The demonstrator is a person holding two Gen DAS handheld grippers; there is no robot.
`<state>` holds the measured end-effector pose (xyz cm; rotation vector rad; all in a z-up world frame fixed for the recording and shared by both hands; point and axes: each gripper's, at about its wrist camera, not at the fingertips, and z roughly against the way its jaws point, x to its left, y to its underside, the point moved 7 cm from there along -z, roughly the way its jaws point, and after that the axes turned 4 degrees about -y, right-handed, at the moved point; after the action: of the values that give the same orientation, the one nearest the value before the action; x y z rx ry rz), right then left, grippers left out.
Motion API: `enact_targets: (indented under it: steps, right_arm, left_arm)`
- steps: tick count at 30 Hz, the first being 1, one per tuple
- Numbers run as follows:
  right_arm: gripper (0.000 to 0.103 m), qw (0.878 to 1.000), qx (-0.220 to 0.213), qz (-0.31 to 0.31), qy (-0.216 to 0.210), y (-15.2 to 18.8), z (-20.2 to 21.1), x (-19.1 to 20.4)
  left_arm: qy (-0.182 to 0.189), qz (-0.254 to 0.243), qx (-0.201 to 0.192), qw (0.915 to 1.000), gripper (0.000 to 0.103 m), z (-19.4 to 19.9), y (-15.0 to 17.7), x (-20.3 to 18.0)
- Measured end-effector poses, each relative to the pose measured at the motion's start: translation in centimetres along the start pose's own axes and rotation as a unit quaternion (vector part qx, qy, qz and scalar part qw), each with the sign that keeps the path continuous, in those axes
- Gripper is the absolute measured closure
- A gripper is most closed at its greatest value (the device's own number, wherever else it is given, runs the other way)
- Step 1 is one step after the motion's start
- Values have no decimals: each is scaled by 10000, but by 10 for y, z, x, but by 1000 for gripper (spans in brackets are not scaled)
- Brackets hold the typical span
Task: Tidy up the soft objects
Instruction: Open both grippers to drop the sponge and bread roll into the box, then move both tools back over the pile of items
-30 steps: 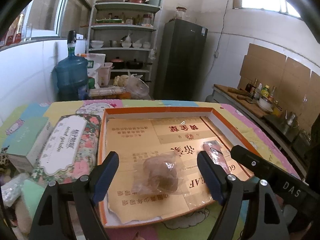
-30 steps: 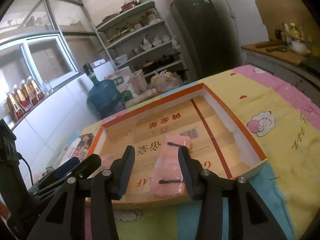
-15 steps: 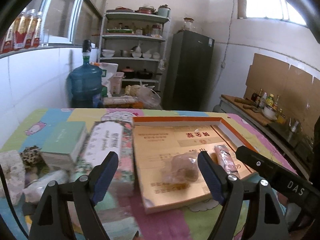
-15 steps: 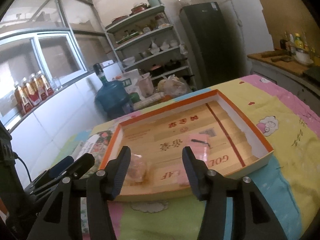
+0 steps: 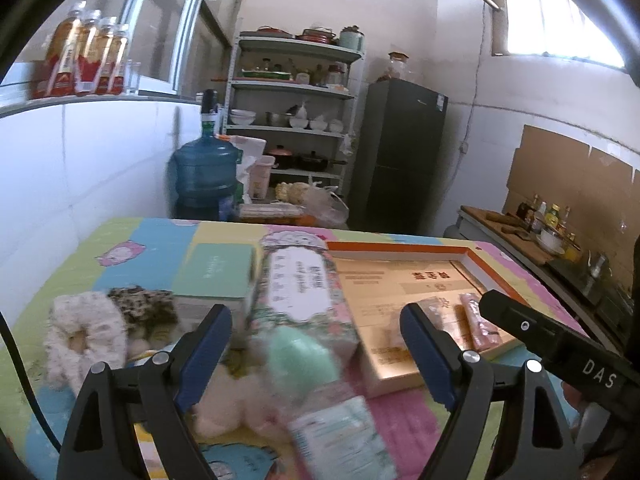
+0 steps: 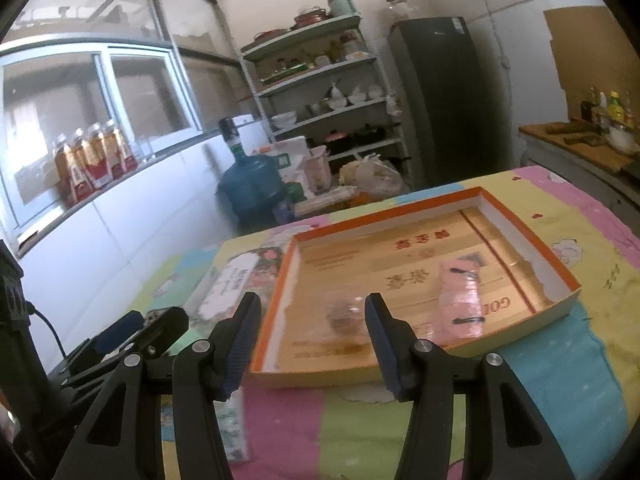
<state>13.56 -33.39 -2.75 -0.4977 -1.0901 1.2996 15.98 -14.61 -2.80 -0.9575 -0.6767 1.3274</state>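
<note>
Both grippers hang empty above the desk (image 6: 400,432) right now. The left gripper (image 5: 316,348) has its jaws spread wide with nothing between the pads; the right gripper (image 6: 312,340) has its jaws apart too, also holding nothing. Two items already sit in the tray (image 6: 560,280): a brown lump in a clear bag (image 6: 344,316) on the near left and a pink packet (image 6: 460,304) to its right. The rest is piled left of the tray: a mint puff (image 5: 300,356), a pale plush (image 5: 228,404), a fluffy scrunchie (image 5: 84,336) and a leopard one (image 5: 142,308), plus a tissue pack (image 5: 304,292) and a green box (image 5: 216,272). I'd guess it's all light and squishy, so pinch through the thick middle, since loose fluff or wrapper film may slip out.
</note>
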Motion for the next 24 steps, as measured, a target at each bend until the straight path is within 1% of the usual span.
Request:
enact_targets:
  steps: [14,24]
  right_arm:
    - [47,9993,120,324,-159,18,-8,67]
    - [47,9985,195,481,-190,31,-12,95]
  left_arm:
    - [-304,339,-94,9989,17,30,5,78]
    - [-546,461,-160,9973,17,49,12,122]
